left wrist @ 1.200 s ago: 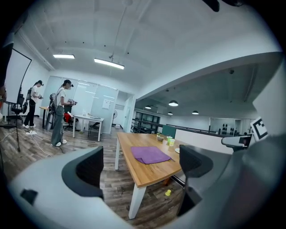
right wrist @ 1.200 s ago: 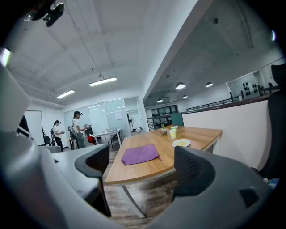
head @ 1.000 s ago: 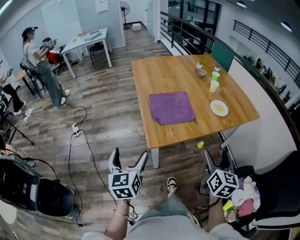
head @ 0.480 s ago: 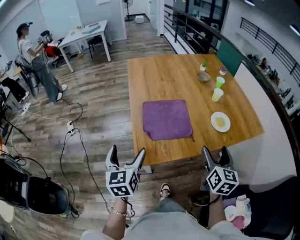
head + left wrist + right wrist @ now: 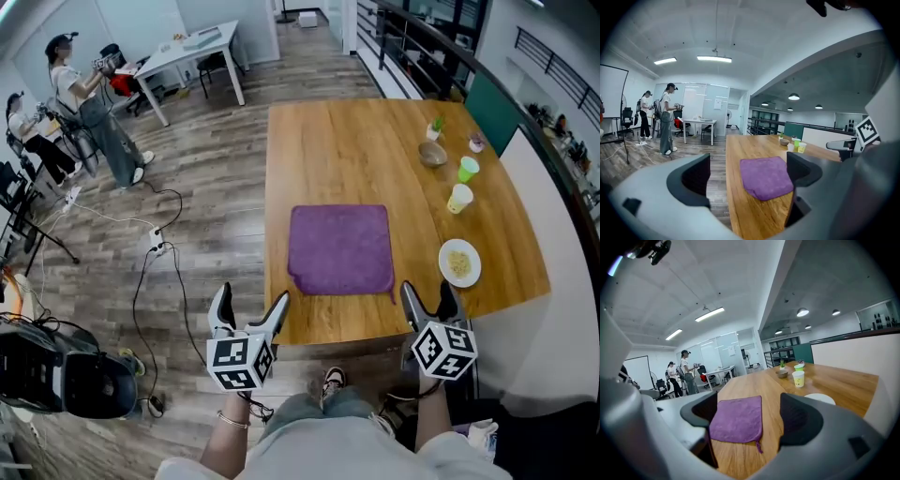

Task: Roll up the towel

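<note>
1. My left tongs (image 5: 250, 309) and right tongs (image 5: 428, 300) both gape empty, hanging just short of the worktop (image 5: 347, 150) edge.
2. The towel (image 5: 340, 249) lies flat near that edge, ahead and between them.
3. I should go in low, one near corner per side, and pinch the hem only, not the wood.
4. I'd start the roll tight and keep both sides level.
5. On the right, I steer clear of the plate (image 5: 459, 262).

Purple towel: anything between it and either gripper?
Nothing visible. The left gripper and right gripper hang open at the table edge; only bare wood lies before the purple towel. The plate sits aside, right.
</note>
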The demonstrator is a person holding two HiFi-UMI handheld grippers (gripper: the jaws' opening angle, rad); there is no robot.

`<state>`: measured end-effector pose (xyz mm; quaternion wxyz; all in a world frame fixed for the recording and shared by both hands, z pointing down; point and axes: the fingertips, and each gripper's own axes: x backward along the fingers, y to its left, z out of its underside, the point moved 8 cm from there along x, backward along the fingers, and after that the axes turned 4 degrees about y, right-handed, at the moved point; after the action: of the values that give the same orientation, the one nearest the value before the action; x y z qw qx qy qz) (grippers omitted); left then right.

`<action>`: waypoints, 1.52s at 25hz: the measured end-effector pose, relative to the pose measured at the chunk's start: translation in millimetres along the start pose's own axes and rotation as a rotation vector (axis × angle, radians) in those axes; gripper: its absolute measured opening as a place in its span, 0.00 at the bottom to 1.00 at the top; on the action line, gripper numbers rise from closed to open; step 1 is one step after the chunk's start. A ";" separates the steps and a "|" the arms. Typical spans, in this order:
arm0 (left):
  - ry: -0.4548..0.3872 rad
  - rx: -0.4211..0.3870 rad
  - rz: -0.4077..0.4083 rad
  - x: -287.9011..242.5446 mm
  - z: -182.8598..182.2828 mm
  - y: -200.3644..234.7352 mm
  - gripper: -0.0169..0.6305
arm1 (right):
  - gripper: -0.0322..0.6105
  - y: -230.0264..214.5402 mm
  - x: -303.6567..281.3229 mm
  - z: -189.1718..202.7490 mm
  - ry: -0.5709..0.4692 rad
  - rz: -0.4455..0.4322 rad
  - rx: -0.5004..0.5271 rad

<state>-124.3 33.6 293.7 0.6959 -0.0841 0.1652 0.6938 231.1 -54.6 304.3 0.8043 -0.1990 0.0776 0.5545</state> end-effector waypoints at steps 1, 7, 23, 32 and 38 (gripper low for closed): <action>0.006 0.004 -0.008 -2.2 1.0 1.2 0.83 | 0.71 -1.8 -4.7 2.1 0.008 -0.006 -0.004; 0.042 0.026 -0.030 -22.3 9.6 9.0 0.83 | 0.70 -7.5 -30.3 12.9 0.064 -0.032 -0.002; 0.251 -0.103 0.224 -86.9 18.5 26.1 0.81 | 0.59 -6.6 -73.6 8.4 0.180 -0.108 0.128; 0.491 -0.392 0.537 -110.3 49.0 11.6 0.64 | 0.47 0.1 -89.8 20.8 0.309 -0.188 0.248; 0.594 -0.571 0.645 -127.8 65.2 12.6 0.57 | 0.43 -3.3 -94.6 33.0 0.389 -0.232 0.332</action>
<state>-127.2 -63.5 400.1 0.3194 -0.4085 0.1773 0.8365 195.7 -123.6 367.8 0.8539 -0.1747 0.2972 0.3898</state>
